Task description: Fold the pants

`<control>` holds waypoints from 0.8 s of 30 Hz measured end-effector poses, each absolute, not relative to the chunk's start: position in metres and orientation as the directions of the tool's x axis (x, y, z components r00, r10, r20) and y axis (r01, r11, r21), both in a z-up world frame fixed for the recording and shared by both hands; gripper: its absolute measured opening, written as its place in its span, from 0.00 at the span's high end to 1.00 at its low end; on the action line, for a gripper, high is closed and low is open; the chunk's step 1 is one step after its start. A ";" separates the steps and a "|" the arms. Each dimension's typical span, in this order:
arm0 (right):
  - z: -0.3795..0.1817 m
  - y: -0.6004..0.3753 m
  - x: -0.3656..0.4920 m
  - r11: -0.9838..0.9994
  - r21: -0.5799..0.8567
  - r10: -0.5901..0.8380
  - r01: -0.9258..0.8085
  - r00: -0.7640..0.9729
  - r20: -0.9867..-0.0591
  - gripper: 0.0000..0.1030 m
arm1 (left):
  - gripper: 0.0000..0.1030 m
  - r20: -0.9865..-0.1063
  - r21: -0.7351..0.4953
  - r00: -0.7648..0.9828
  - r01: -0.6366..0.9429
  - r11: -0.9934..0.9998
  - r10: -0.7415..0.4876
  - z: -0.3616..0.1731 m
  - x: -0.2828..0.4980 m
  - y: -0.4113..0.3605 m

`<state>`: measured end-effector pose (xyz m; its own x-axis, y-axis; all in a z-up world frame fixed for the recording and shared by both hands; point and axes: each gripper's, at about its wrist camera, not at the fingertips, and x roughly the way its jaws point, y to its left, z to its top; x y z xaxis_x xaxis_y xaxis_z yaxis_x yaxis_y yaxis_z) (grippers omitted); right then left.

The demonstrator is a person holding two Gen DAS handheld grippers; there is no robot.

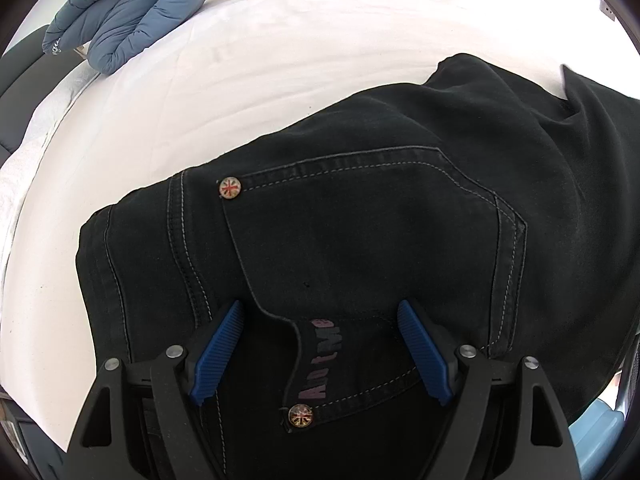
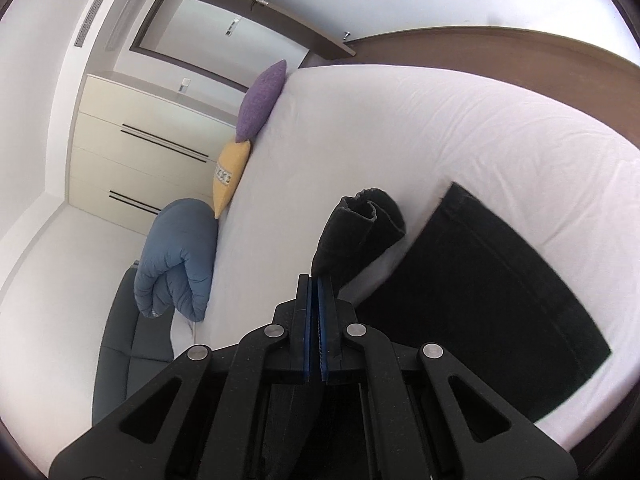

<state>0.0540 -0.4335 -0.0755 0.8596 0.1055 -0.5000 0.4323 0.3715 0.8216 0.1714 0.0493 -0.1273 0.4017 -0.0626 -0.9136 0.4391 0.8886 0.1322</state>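
Observation:
Black jeans (image 1: 360,232) lie on the white bed sheet (image 1: 240,80), back pocket up, with flag-pattern rivets. My left gripper (image 1: 320,320) is open, its blue pads (image 1: 222,344) spread just above the pocket near the waistband. In the right wrist view my right gripper (image 2: 318,280) is shut on the hem end of one pant leg (image 2: 360,228), held lifted above the bed. The other part of the jeans (image 2: 500,292) lies flat on the sheet (image 2: 400,128) to the right.
A folded blue quilt (image 1: 128,12) (image 2: 180,256) sits at the bed's far edge, with a yellow cushion (image 2: 230,178) and a purple cushion (image 2: 262,100). A dark sofa (image 2: 132,344) stands beside the bed. White drawers (image 2: 140,160) and a door stand beyond.

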 end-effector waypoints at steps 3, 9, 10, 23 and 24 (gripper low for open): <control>-0.093 -0.436 0.023 0.332 0.811 0.080 0.482 0.842 -0.533 0.98 | 0.21 -0.915 0.133 0.399 0.444 0.886 -0.063 -0.127 0.171 0.049; -0.139 -0.433 -0.027 0.236 0.792 0.039 0.564 0.808 -0.587 0.98 | 0.21 -0.920 0.131 0.386 0.450 0.884 -0.060 -0.126 0.173 0.047; -0.146 -0.432 -0.033 0.223 0.787 0.037 0.575 0.802 -0.596 0.98 | 0.21 -0.922 0.133 0.383 0.452 0.882 -0.057 -0.125 0.174 0.046; -0.165 -0.423 -0.070 0.218 0.758 0.001 0.615 0.776 -0.630 0.99 | 0.21 -0.926 0.133 0.375 0.439 0.889 -0.047 -0.122 0.184 0.039; -0.166 -0.423 -0.070 0.214 0.754 -0.002 0.621 0.773 -0.635 0.99 | 0.21 -0.925 0.132 0.376 0.439 0.889 -0.048 -0.122 0.184 0.039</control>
<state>-0.0695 -0.4227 -0.1662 0.7726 -0.0020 -0.6349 0.6205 0.2140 0.7544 0.1841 0.0388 -0.1223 0.3761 -0.0477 -0.9254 0.4385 0.8889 0.1324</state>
